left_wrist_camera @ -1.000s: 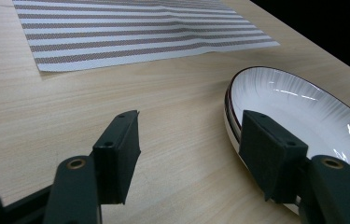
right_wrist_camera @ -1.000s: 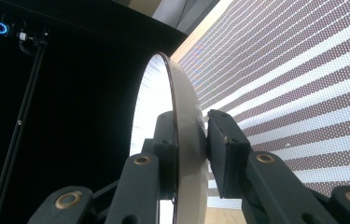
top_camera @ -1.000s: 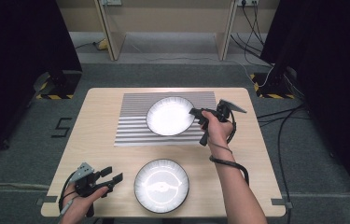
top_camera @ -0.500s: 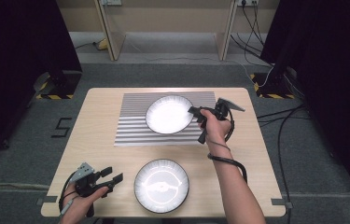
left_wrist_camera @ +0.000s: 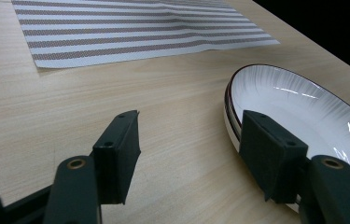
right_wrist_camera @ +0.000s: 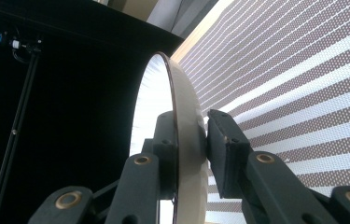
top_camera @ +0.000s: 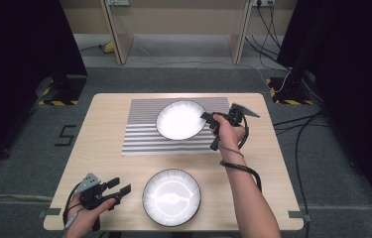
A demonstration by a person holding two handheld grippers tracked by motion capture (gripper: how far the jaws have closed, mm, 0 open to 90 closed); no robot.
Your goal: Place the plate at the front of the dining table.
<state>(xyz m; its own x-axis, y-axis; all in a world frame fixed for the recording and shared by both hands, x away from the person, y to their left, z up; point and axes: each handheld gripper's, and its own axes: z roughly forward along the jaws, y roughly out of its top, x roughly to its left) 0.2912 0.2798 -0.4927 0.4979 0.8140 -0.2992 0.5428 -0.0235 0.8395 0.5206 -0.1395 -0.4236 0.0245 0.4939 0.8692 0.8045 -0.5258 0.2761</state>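
A white plate with a dark rim (top_camera: 180, 120) hangs over the striped placemat (top_camera: 144, 134), held by its right edge in my right gripper (top_camera: 207, 117). In the right gripper view the plate (right_wrist_camera: 182, 116) stands edge-on, and both black pads (right_wrist_camera: 219, 140) press on its rim. A second white plate (top_camera: 171, 197) lies on the wooden table (top_camera: 109, 163) near the front edge. My left gripper (top_camera: 120, 186) rests at the front left, open, just left of that plate. In the left gripper view its jaws stand apart with bare wood between them, the plate (left_wrist_camera: 303, 107) beside the right pad.
The placemat (left_wrist_camera: 130, 32) covers the middle back of the table. Cables trail on the grey floor (top_camera: 312, 163) to the right, and dark curtains stand at both sides. Wooden furniture legs (top_camera: 114, 34) rise behind the table.
The held plate and my right gripper have shifted slightly left and toward the back over the placemat. The left gripper has not moved.
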